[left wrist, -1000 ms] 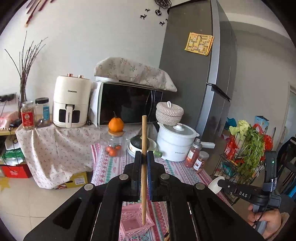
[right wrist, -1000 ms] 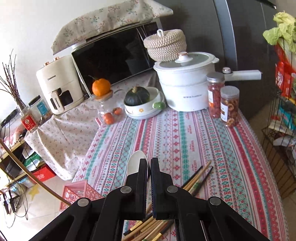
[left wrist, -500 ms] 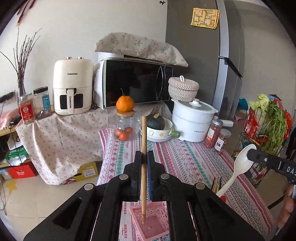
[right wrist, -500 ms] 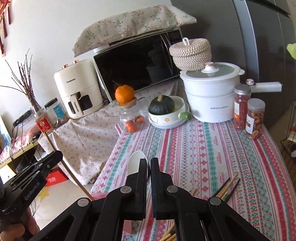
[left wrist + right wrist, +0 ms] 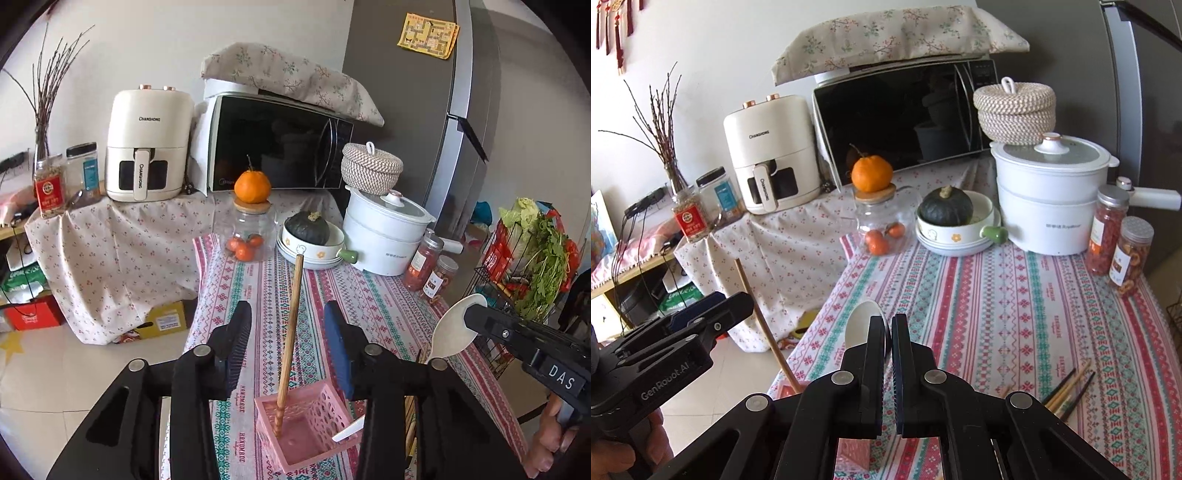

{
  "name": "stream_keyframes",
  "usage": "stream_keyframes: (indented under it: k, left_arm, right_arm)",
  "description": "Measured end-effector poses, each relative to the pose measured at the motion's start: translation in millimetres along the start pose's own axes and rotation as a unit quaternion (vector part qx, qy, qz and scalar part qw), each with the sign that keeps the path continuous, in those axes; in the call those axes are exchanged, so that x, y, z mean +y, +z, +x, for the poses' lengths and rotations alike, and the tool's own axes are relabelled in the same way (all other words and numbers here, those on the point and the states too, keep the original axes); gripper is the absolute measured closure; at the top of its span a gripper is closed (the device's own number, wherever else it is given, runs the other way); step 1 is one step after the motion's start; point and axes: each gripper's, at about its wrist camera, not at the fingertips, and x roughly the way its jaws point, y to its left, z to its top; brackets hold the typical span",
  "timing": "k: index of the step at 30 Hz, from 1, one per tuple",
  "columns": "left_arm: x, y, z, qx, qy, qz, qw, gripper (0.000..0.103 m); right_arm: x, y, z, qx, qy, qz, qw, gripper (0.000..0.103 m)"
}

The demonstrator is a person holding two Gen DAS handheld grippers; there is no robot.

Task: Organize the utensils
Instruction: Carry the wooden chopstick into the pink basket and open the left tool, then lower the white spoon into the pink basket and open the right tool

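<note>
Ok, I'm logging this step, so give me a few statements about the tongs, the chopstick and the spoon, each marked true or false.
1. The left tongs stand open around the wooden chopstick. True.
2. The chopstick's lower end is inside the pink basket. True.
3. The right tongs are empty. False: they are shut on the white spoon.
4. The remaining chopsticks lie on the floor. False: they lie on the striped tablecloth.
5. The orange sits atop the glass jar. True.
</note>
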Motion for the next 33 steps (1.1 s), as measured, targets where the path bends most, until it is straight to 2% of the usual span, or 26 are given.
stream_keyframes:
  k: [4, 6, 8, 13, 16, 17, 18, 20, 25, 27, 31, 33]
  left_arm:
    - [7.4, -3.1, -8.6, 0.012, 0.007, -0.012, 0.9998, 0.036]
    - [11.3, -6.2, -9.0, 0.027, 0.017, -0.013, 0.9994, 0.026]
    - [15.5, -11.1, -6.9, 0.048, 0.023, -0.015, 0.9985, 0.02]
    - [28.7, -23.2, 0.0, 0.092, 0.027, -0.033, 0.9948, 0.017]
    - [34.7, -26.9, 2.6, 0.104, 0.035, -0.041, 0.9931, 0.017]
    - [35.9, -27.4, 2.7, 0.106, 0.038, -0.043, 0.9927, 0.017]
    - [37.2, -27.3, 2.4, 0.107, 0.04, -0.045, 0.9925, 0.016]
    - [38.0, -27.0, 1.5, 0.106, 0.044, -0.045, 0.9924, 0.016]
    - [36.6, -22.9, -4.0, 0.101, 0.039, -0.056, 0.9926, 0.016]
    - [33.0, -21.2, -7.4, 0.099, 0.031, -0.056, 0.993, 0.016]
    - [20.6, -19.4, -13.1, 0.097, 0.021, -0.043, 0.9942, 0.014]
    - [12.6, -18.4, -15.5, 0.094, 0.019, -0.033, 0.9948, 0.013]
  right_arm:
    - [14.3, -3.8, 8.7, 0.003, -0.019, -0.042, 0.999, 0.1]
    - [21.6, -6.7, 14.1, 0.008, -0.024, -0.061, 0.998, 0.1]
    - [27.9, -9.7, 20.9, 0.018, -0.027, -0.074, 0.997, 0.1]
    - [39.2, -17.4, 38.6, 0.047, -0.023, -0.089, 0.995, 0.099]
    - [41.4, -20.0, 45.3, 0.06, -0.007, -0.078, 0.995, 0.097]
    - [41.0, -20.5, 46.9, 0.065, 0.002, -0.071, 0.995, 0.092]
    - [40.3, -20.6, 47.8, 0.068, 0.007, -0.066, 0.995, 0.08]
    - [37.5, -21.1, 45.2, 0.065, 0.013, -0.056, 0.996, 0.062]
    - [24.4, -15.7, 29.3, 0.046, 0.032, -0.031, 0.998, 0.055]
    - [16.6, -14.1, 22.0, 0.036, 0.032, -0.023, 0.999, 0.044]
    - [-1.2, -13.1, 7.6, 0.023, 0.025, -0.011, 0.999, 0.031]
    - [-13.5, -13.7, 1.1, 0.019, 0.019, -0.004, 1.0, 0.022]
